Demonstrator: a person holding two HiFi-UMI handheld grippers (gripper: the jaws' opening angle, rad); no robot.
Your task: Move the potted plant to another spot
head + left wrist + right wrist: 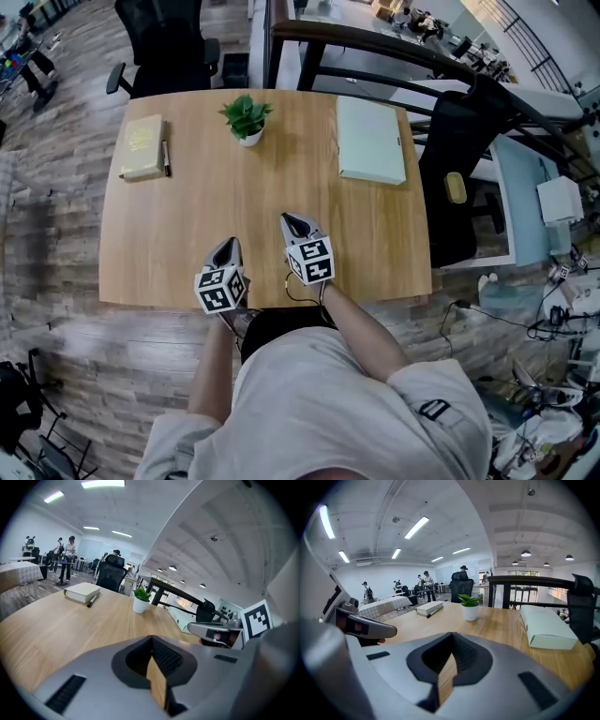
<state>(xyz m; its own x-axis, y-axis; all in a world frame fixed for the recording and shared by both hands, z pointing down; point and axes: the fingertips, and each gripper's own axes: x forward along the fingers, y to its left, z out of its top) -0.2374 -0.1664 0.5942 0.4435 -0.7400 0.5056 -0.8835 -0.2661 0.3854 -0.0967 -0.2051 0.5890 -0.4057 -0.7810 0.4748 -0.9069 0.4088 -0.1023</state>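
Head view: a little white pot (250, 138) holds a leafy green plant (246, 113); left gripper (228, 246) and right gripper (293, 223) are squeezed shut, empty.

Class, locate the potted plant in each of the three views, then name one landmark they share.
Head view: potted plant at top centre, near the table's far edge.
Left gripper view: middle, right of the book.
Right gripper view: centre, between the book and the pale box.
Shared landmark: the book with a pen alongside.

Overhead plus two low table (281, 187) views
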